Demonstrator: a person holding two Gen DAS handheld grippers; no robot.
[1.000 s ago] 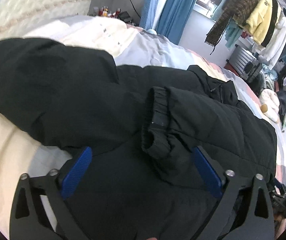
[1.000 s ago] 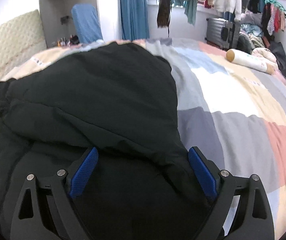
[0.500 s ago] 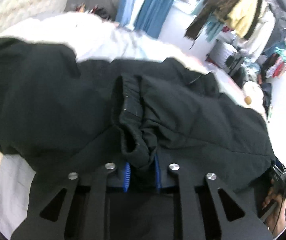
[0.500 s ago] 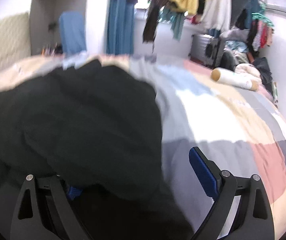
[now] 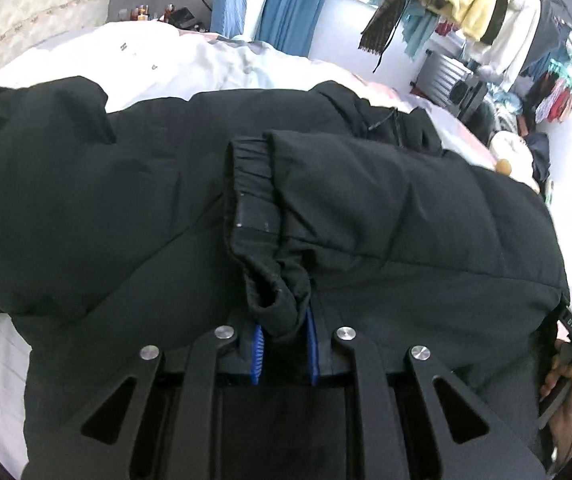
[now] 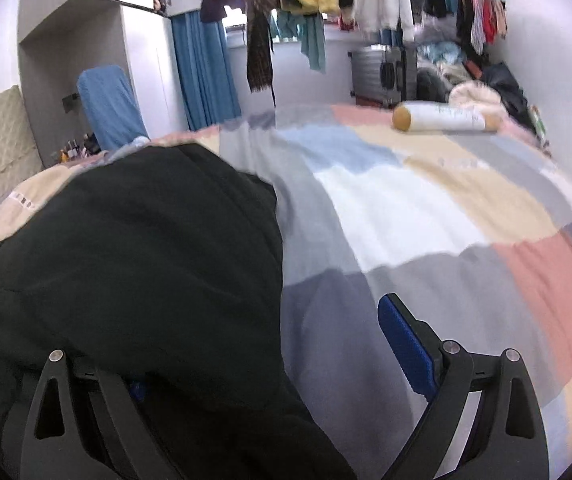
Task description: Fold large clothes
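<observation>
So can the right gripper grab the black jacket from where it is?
Probably yes. The right gripper is open, and the black jacket already bulges over its left finger, with nothing in the way. Its right finger hangs over bare blanket, so closing should pinch the jacket's edge.

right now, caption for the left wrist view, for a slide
Left gripper shut on the cuff of a black jacket spread on the bed.
</observation>
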